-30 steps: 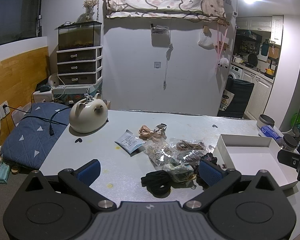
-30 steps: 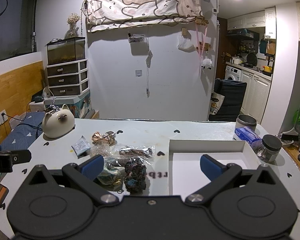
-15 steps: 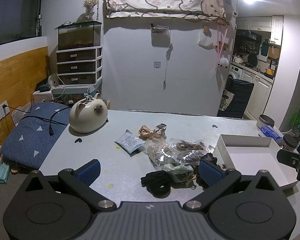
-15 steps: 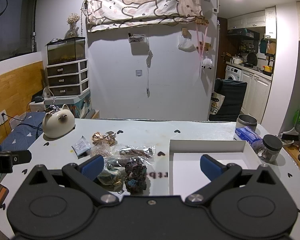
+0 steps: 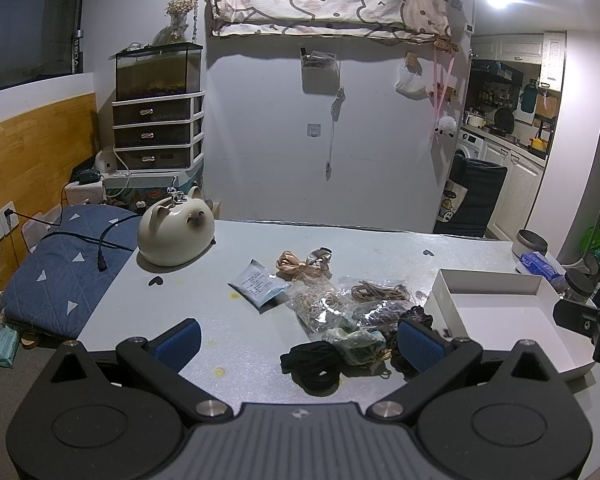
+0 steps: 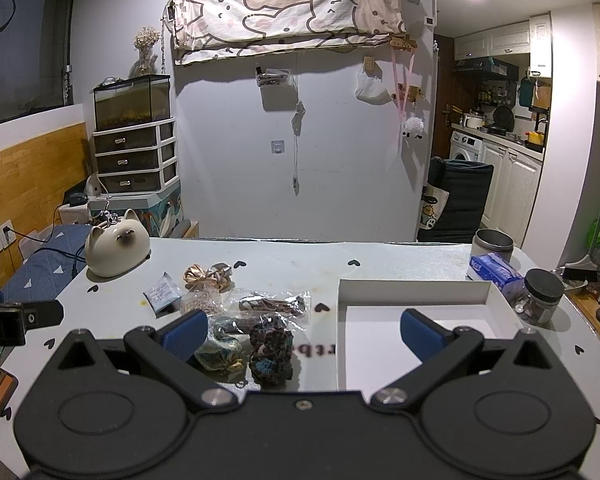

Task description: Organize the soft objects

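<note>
A pile of soft hair ties lies mid-table: a black band (image 5: 314, 364), a teal scrunchie (image 5: 354, 342), a dark crocheted scrunchie (image 6: 270, 350), clear bags of bands (image 5: 318, 308) and a tan satin bow (image 5: 296, 266). A white open box (image 5: 500, 312) stands to their right; it also shows in the right wrist view (image 6: 416, 312). My left gripper (image 5: 298, 340) is open and empty, just short of the black band. My right gripper (image 6: 304, 334) is open and empty, above the crocheted scrunchie and the box's left wall.
A cream cat-shaped ceramic pot (image 5: 176, 236) sits at the table's back left. A small foil packet (image 5: 256, 286) lies beside the pile. A tin (image 6: 494, 242), a blue tissue pack (image 6: 492, 268) and a dark-lidded jar (image 6: 538, 296) stand right of the box.
</note>
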`<state>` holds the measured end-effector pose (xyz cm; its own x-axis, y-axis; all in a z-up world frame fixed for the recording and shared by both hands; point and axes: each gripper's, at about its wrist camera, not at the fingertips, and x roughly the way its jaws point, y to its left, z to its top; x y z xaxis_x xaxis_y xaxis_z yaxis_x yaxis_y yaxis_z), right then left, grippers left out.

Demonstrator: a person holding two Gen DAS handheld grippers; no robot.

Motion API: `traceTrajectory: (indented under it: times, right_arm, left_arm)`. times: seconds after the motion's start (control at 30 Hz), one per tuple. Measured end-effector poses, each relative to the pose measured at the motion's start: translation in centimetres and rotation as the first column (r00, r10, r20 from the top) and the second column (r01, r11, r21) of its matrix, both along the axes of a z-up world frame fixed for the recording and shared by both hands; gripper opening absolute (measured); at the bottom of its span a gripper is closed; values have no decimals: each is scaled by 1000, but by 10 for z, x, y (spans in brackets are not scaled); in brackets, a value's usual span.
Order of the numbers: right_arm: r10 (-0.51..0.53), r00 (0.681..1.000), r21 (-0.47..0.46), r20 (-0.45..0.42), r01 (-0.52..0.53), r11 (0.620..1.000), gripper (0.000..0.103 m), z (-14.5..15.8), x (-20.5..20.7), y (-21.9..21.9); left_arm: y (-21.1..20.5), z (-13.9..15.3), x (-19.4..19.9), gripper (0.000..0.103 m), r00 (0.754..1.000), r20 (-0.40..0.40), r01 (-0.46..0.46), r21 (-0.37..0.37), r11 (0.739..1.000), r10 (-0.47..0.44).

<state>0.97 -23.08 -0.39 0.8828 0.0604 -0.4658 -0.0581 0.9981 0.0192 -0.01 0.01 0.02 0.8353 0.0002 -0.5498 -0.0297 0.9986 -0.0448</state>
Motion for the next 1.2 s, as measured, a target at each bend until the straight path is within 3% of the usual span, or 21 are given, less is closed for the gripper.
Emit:
traceTrajectory:
  times: [0.7, 1.2]
  right_arm:
    - [-4, 1000, 2, 1, 4, 1000, 103, -1, 7, -3]
    - [45, 999, -8, -12, -45, 999, 103, -16, 67, -12]
  left_arm:
    - [0, 0, 1, 103, 1000, -1, 3, -3, 1000, -3]
    - [-10, -17, 49, 103, 999, -14, 50, 57, 997, -49]
